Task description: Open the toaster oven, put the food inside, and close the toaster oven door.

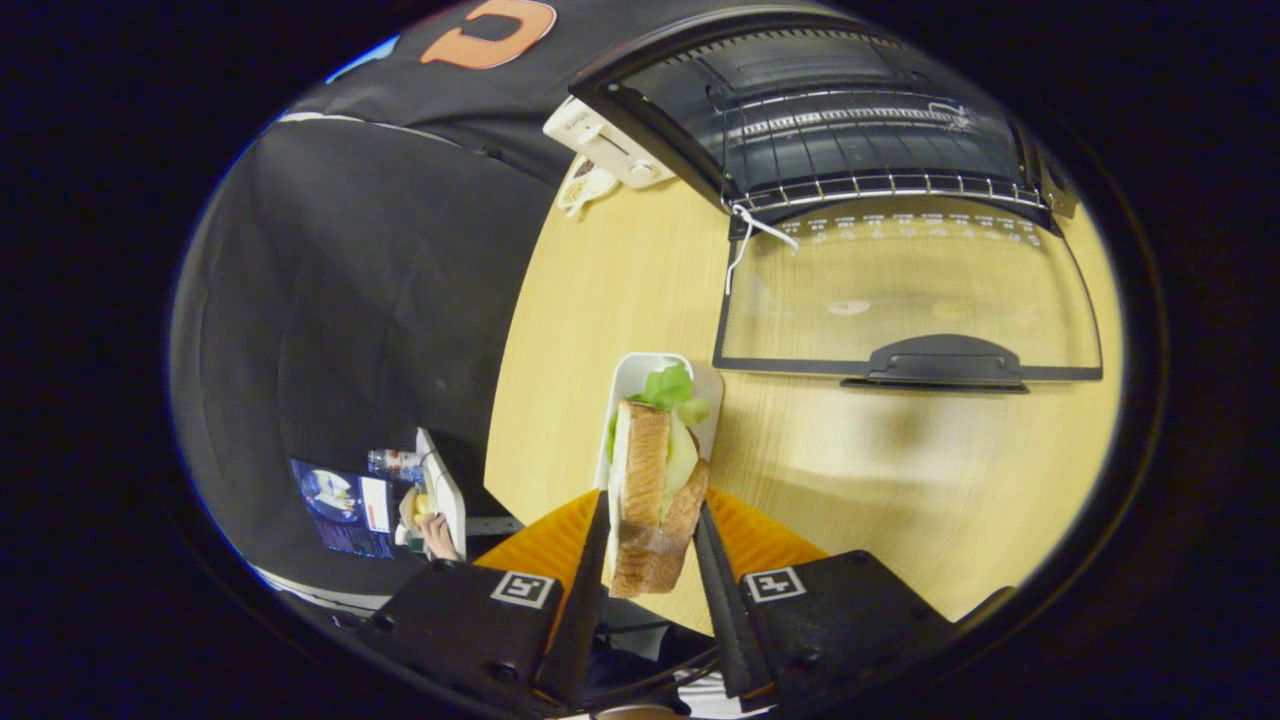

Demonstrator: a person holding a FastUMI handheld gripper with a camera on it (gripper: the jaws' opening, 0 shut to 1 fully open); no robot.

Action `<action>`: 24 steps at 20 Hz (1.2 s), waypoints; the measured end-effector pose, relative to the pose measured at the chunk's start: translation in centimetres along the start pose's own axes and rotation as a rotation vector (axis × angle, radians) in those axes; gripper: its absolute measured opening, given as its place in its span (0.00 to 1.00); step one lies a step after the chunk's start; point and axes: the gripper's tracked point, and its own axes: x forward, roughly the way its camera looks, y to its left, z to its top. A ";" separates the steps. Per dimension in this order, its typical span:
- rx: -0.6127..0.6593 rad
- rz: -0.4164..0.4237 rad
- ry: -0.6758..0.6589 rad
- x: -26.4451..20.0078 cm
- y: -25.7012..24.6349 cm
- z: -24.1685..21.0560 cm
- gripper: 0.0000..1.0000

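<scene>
A sandwich point(650, 490) of toasted bread with lettuce sits upright between my fingers, and my gripper point(650, 515) is shut on it, lifted above the wooden table point(900, 470). A white plate point(635, 375) lies on the table just beyond the sandwich. Farther ahead stands the toaster oven point(850, 110) with its glass door point(900, 290) folded down flat onto the table, handle point(940, 360) toward me. Its wire rack point(870, 185) shows at the mouth of the dark cavity.
A white box-like device point(605, 145) and a small patterned item point(585, 185) sit left of the oven at the table's far edge. Off the table's left edge, low down, are a screen point(345, 505), a bottle point(395, 460) and a person's hand point(438, 535).
</scene>
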 end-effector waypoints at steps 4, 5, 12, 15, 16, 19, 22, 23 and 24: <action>0.003 0.020 -0.001 0.2 0.0 0.1 0.43; 0.002 0.028 0.000 0.0 0.2 0.1 0.42; 0.035 0.144 -0.090 -2.0 2.1 0.4 0.36; 0.038 0.201 -0.207 -3.6 2.2 1.6 0.37; 0.053 0.215 -0.249 -4.0 2.3 2.2 0.37; 0.147 0.307 -0.414 -6.5 2.3 4.8 0.36; 0.219 0.327 -0.637 -8.9 -0.4 8.3 0.36; 0.260 0.333 -0.717 -9.5 -1.4 9.4 0.36; 0.290 0.341 -0.771 -9.9 -2.3 10.3 0.36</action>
